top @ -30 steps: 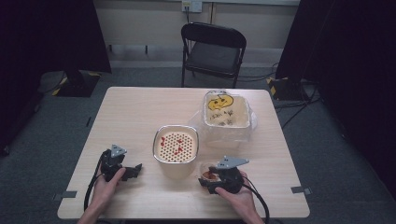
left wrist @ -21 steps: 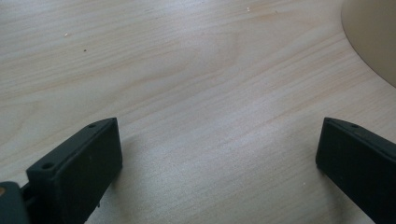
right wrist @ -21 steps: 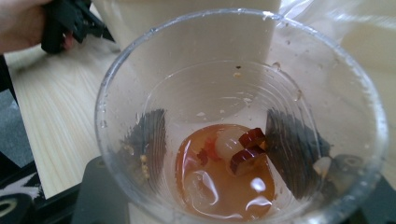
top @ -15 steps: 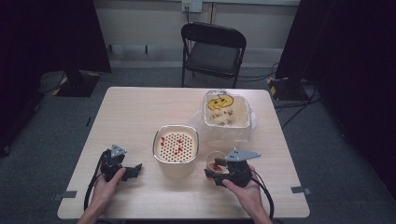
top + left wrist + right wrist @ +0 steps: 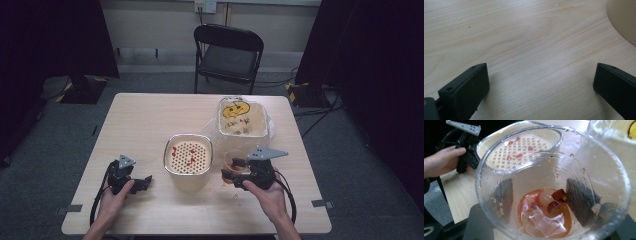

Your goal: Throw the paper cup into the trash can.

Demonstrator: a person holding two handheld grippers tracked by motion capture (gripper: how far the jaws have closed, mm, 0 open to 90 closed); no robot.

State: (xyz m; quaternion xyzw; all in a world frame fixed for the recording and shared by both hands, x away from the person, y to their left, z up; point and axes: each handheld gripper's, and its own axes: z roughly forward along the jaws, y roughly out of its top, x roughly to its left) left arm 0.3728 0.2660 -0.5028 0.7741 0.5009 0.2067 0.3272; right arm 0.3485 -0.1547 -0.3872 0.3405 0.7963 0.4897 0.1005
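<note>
A clear plastic cup (image 5: pixel 234 161) with a little orange liquid, a pale fruit piece and dark red pieces in its bottom (image 5: pixel 549 205) is tilted just right of the strainer tub. My right gripper (image 5: pixel 231 170) is shut on it, and both pads show through the cup wall (image 5: pixel 599 170). The cream tub (image 5: pixel 188 155) carries a perforated insert with red bits on it (image 5: pixel 524 145). My left gripper (image 5: pixel 142 182) rests on the table near the front left, open, with bare wood between its jaws (image 5: pixel 540 77).
Behind the cup, a cream container wrapped in a clear bag with yellow print (image 5: pixel 241 117) stands at the back right. A black folding chair (image 5: pixel 227 50) is beyond the wooden table (image 5: pixel 145 120). The table's front edge is close to both hands.
My right gripper has lifted the cup off the table and carried it up and slightly away from the front edge. The left gripper has stayed where it was.
</note>
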